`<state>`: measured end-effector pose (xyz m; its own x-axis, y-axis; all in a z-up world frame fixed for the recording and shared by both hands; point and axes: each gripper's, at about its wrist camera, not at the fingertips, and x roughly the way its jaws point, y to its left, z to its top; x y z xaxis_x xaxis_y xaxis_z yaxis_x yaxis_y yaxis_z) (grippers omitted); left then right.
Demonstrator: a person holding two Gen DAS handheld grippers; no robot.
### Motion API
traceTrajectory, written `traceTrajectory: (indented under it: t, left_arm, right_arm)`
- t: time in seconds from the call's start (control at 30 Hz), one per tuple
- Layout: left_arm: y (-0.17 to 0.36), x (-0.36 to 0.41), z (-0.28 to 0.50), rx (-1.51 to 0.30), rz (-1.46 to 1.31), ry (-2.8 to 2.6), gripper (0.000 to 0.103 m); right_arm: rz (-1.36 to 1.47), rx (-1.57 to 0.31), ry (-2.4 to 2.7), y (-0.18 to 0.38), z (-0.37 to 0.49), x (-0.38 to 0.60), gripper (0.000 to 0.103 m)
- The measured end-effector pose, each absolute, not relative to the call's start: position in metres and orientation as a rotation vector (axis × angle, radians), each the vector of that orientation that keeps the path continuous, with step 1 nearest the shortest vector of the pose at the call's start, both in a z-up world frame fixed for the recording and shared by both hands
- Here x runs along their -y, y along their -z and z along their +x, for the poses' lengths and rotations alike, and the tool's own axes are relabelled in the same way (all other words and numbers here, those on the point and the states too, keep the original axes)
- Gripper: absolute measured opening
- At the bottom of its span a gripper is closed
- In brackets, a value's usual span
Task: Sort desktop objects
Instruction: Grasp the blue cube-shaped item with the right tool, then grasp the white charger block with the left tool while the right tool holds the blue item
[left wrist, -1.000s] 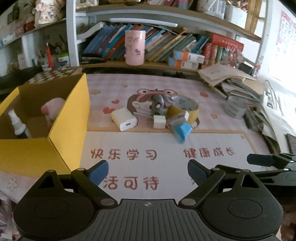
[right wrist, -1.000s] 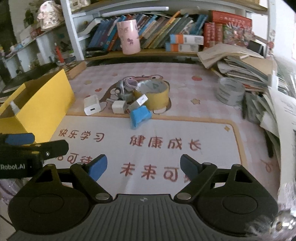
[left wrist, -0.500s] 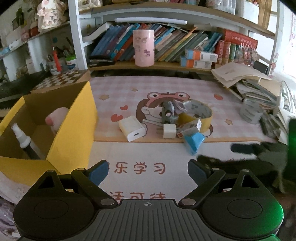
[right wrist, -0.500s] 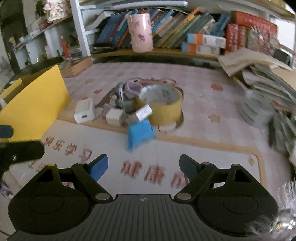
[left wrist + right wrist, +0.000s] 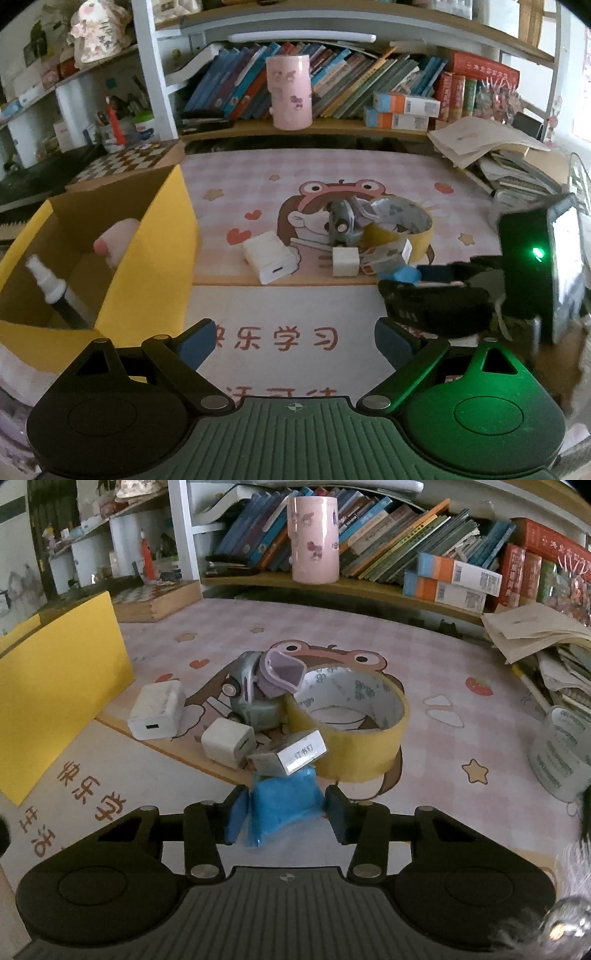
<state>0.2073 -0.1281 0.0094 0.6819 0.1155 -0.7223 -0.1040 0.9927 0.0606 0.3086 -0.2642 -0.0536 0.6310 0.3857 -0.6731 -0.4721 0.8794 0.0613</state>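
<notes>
While astride blue packet (image 5: 282, 805), right claw (image 5: 286, 808).

Home study: bookshelf (image 5: 332, 88), cartoon desk mat (image 5: 332, 173).

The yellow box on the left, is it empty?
No. In the left wrist view the yellow box holds a spray bottle and a pink object.

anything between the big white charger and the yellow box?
Nothing. In the right wrist view the large white charger sits apart from the yellow box, with only bare printed mat between them. The left wrist view agrees.
</notes>
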Motion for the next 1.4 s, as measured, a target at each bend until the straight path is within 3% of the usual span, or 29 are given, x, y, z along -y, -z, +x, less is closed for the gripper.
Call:
traceTrajectory:
  t: [0.53,0.67,0.83,0.97,1.17,1.4]
  left_arm:
    - [0.028,0.117,0.288,-0.767,-0.018,-0.222,0.093]
    - [0.044,0.11,0.313,-0.786,-0.036,-0.274,0.077]
    - [0.061,0.1,0.333,-0.825,-0.05,-0.32,0.068]
    - [0.071,0.09,0.341,-0.861,-0.104,-0.332,0.05]
    - [0.068,0.083,0.331,-0.853,-0.143,-0.308,0.043]
    - [0.042,0.083,0.295,-0.791,-0.208,-0.225,0.042]
  right_arm:
    - [-0.032,-0.784,-0.391,0.035,0.251,0.333,0.04]
    - [-0.011,-0.793,-0.399,0.031,0.24,0.337,0.04]
    - [0.001,-0.801,-0.391,0.028,0.231,0.342,0.04]
    - [0.003,-0.816,-0.378,0.029,0.227,0.346,0.04]
    - [0.003,-0.824,-0.363,0.03,0.222,0.352,0.04]
    - [0.013,-0.808,-0.371,0.025,0.217,0.351,0.04]
